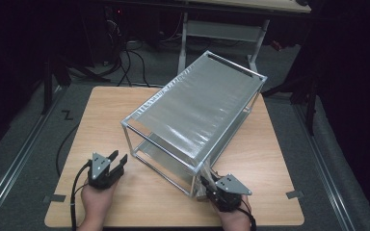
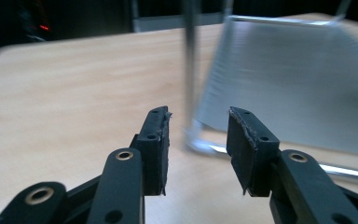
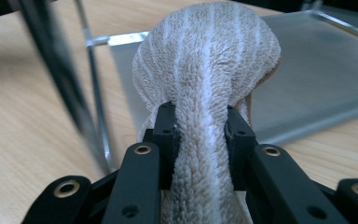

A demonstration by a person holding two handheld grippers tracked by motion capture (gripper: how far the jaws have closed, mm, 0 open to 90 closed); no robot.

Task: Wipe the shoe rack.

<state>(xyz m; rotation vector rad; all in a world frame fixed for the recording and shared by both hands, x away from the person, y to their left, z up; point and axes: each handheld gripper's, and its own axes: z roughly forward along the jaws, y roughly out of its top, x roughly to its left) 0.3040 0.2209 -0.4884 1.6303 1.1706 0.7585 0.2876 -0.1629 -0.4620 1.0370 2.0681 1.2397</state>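
Between my right gripper (image 3: 200, 135) jaws, a clamped towel (image 3: 207, 60) points ahead at the rack's (image 1: 197, 110) lower shelf; left gripper (image 2: 198, 140) jaws apart, empty.

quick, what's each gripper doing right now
left gripper: open, nothing between its jaws
right gripper: shut on a beige striped terry cloth

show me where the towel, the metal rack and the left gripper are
towel (image 3: 205, 56), right gripper view, on its bunched striped top above the jaws.
metal rack (image 1: 200, 103), high view, on its top shelf.
left gripper (image 2: 198, 140), left gripper view, midway between its open fingertips.
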